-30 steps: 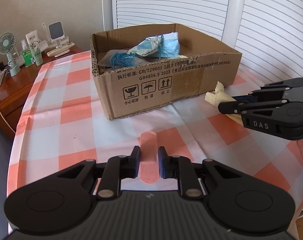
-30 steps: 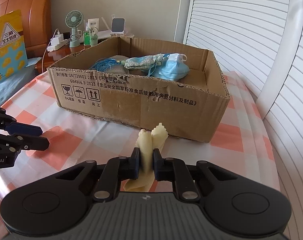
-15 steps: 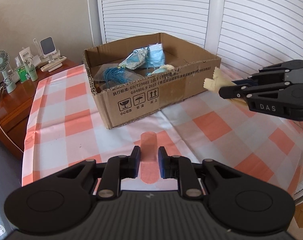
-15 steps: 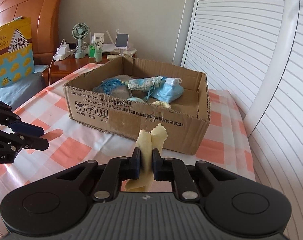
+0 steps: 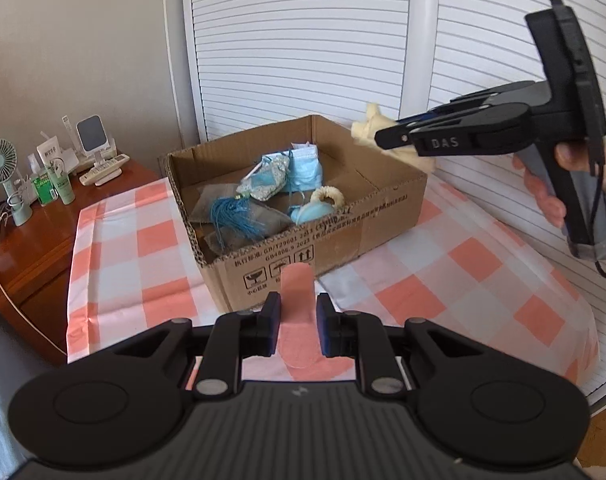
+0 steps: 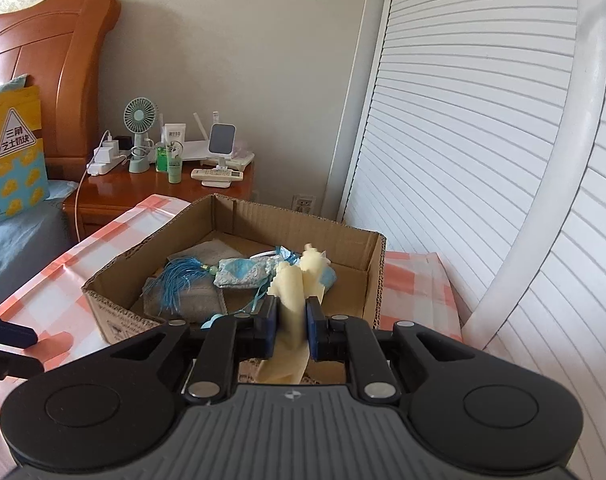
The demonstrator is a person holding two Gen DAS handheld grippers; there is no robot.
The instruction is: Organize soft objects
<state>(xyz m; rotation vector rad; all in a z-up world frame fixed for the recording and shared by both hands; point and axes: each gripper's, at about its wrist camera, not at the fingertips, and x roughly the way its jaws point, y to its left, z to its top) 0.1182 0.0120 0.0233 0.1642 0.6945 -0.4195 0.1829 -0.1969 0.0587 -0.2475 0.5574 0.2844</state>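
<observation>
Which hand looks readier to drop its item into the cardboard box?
The right. Its tongs hold the cream cloth raised over the box, while the left tongs hold a pink strip short of the near wall.

Left tongs point(image 5: 296, 322) low in frame, angled downward; jaws narrowly apart with a pink strip point(image 5: 297, 312) between them, pads close on either side, contact not clear; right tongs point(image 6: 290, 326) angled downward, jaws have just been opening slightly, pads pressed on a cream cloth point(image 6: 293, 300) that sticks out ahead and hangs below; from the left wrist view, right tongs raised, pointing left; a hand point(image 5: 559, 188) wrapped around its grip, fingers curled on the handle.
</observation>
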